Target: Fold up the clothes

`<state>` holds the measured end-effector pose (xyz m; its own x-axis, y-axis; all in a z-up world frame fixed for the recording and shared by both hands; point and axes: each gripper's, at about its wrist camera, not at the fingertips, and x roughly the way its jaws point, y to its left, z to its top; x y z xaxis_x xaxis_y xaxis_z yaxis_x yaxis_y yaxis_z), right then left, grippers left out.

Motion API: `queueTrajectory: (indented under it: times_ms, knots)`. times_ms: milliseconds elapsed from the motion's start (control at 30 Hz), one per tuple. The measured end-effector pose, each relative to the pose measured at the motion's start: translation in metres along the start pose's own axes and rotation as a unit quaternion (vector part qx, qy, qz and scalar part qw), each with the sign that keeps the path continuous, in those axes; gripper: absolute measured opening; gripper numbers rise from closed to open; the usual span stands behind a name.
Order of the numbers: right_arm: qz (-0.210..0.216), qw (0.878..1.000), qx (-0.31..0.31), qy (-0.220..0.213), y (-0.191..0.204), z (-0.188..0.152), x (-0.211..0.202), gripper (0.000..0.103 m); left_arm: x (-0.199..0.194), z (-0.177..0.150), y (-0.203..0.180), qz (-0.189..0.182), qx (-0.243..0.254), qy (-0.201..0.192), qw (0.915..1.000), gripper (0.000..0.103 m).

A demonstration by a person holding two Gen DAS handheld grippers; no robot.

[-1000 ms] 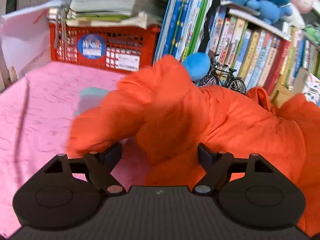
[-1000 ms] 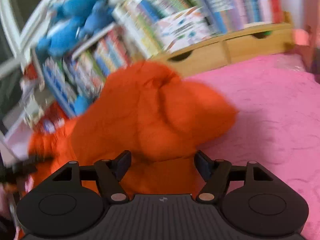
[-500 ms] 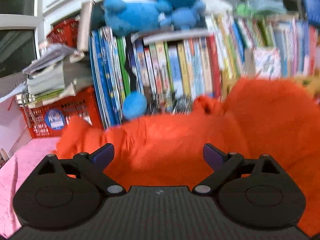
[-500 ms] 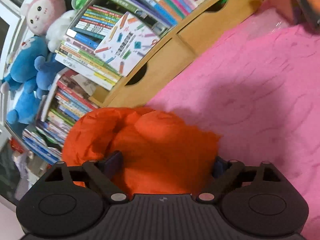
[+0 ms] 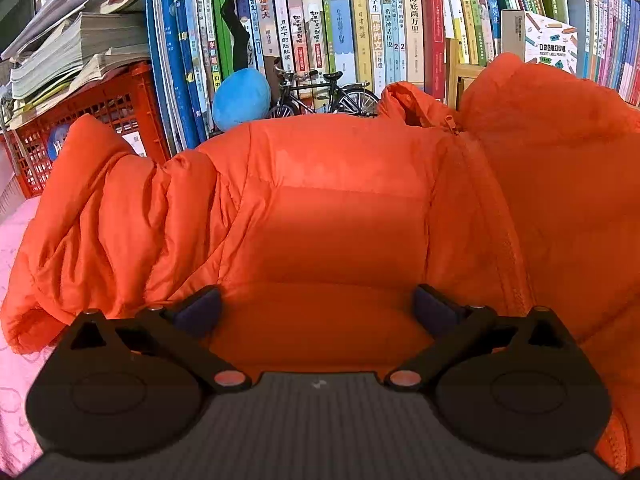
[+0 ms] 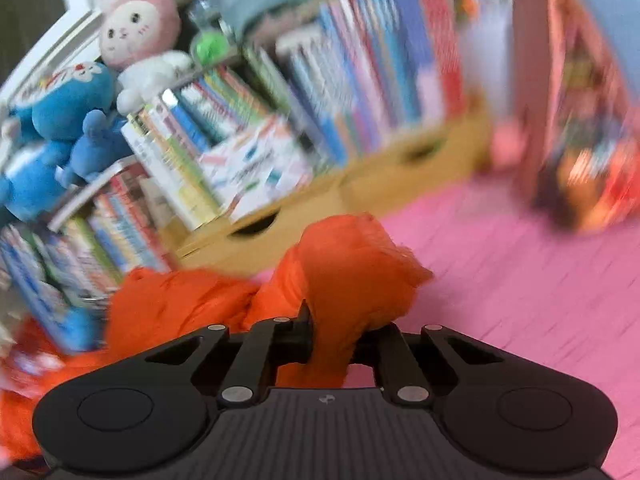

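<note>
The orange puffer jacket (image 5: 332, 208) lies on the pink bed cover (image 6: 520, 280) against the bookshelf (image 5: 360, 20), its long axis running crosswise to the left gripper (image 5: 316, 306). That gripper's jaws have just opened wide, the jacket's body between them but unpinched. The right gripper (image 6: 332, 332) has just clamped a bunched end of the jacket, so it leads.

Right gripper (image 6: 330, 334) clamped on a bunched fold of the puffy orange quilted jacket (image 6: 352, 264), jaws just closed. Jacket trails left over the pink textured bedspread (image 6: 520, 280). Behind: blurred wooden bookshelf (image 6: 304, 216), blue and pink plush toys (image 6: 100, 80).
</note>
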<state>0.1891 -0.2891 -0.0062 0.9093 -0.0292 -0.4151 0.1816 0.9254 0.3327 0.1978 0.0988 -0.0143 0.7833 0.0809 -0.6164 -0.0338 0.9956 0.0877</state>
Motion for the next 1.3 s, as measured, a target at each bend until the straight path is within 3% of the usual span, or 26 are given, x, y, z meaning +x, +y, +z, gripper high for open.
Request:
queueTrajectory:
  times_ms: [200, 367, 467, 600, 767, 900, 967, 1033, 1100, 1200, 1267, 1300]
  knots:
    - [-0.104, 0.987, -0.068, -0.102, -0.021, 0.019, -0.042, 0.011, 0.0, -0.001, 0.004, -0.003, -0.002, 0.002, 1.0, 0.103]
    - [-0.185, 0.97, -0.066, -0.141, -0.056, 0.034, -0.059, 0.011, 0.0, -0.001, 0.004, -0.005, -0.002, 0.004, 1.0, 0.103]
    - [-0.245, 0.952, -0.08, -0.165, -0.079, 0.04, -0.069, 0.011, 0.0, -0.001, 0.004, -0.006, -0.002, 0.005, 1.0, 0.103]
    - [-0.35, 0.903, -0.128, -0.212, -0.106, 0.048, -0.087, 0.01, 0.001, 0.0, 0.005, -0.008, -0.002, 0.006, 1.0, 0.103]
    - [-0.392, 0.887, -0.142, -0.2, -0.144, 0.062, -0.099, 0.012, 0.001, 0.001, 0.001, -0.036, 0.014, 0.005, 0.9993, 0.103]
    - [-0.43, 0.878, -0.132, -0.166, -0.16, 0.067, -0.09, 0.035, 0.001, 0.001, 0.0, -0.031, 0.016, 0.004, 0.9994, 0.103]
    - [-0.453, 0.868, -0.113, -0.169, -0.165, 0.066, -0.095, 0.059, 0.001, 0.001, 0.0, -0.031, 0.015, 0.004, 0.9994, 0.103]
    - [-0.431, 0.877, -0.106, -0.187, -0.159, 0.06, -0.109, 0.07, 0.001, 0.0, 0.001, -0.03, 0.016, 0.003, 0.9994, 0.103]
    - [-0.364, 0.905, -0.108, -0.19, -0.142, 0.052, -0.122, 0.077, 0.002, 0.0, 0.0, -0.03, 0.017, 0.002, 0.9994, 0.103]
    - [-0.207, 0.958, -0.132, -0.15, -0.096, 0.031, -0.134, 0.082, 0.002, -0.001, 0.001, -0.031, 0.018, 0.0, 0.9994, 0.103]
    - [-0.097, 0.977, -0.159, -0.108, -0.06, 0.008, -0.135, 0.082, 0.003, -0.002, 0.001, -0.03, 0.018, -0.001, 0.9994, 0.103]
    - [-0.041, 0.98, -0.172, -0.086, -0.043, -0.003, -0.136, 0.082, 0.003, -0.002, 0.001, -0.03, 0.018, -0.002, 0.9994, 0.103]
